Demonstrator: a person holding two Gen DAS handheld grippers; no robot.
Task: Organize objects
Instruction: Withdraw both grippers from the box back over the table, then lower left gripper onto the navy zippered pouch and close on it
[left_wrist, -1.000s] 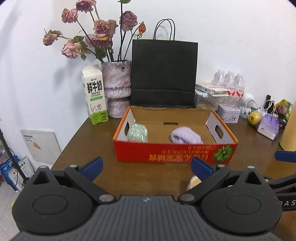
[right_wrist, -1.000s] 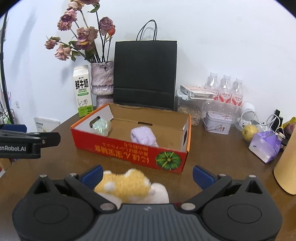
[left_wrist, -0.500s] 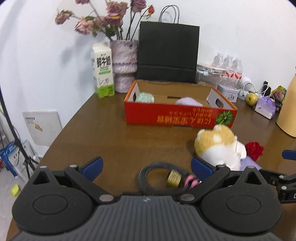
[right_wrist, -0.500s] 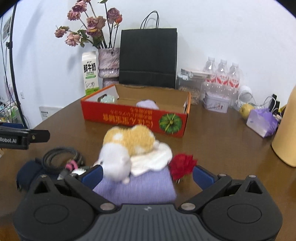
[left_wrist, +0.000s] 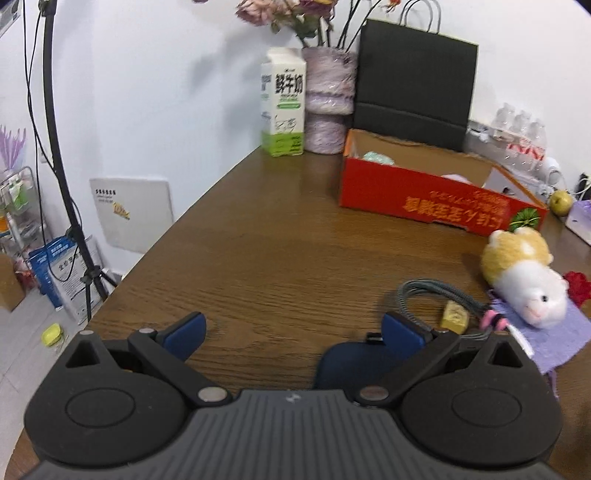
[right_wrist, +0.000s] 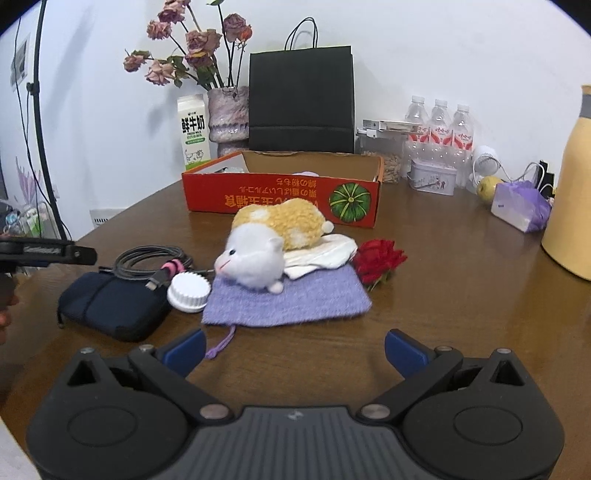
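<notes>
Both grippers, left (left_wrist: 291, 328) and right (right_wrist: 293, 345), fingers wide apart w/ nothing held: take the plush toy (right_wrist: 275, 240), frame centre, around its body; lift to red box (right_wrist: 280, 192).

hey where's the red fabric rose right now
In the right wrist view the red rose lies on the wooden table just right of the purple pouch, beside the plush hamster, in front of the red box.
</notes>
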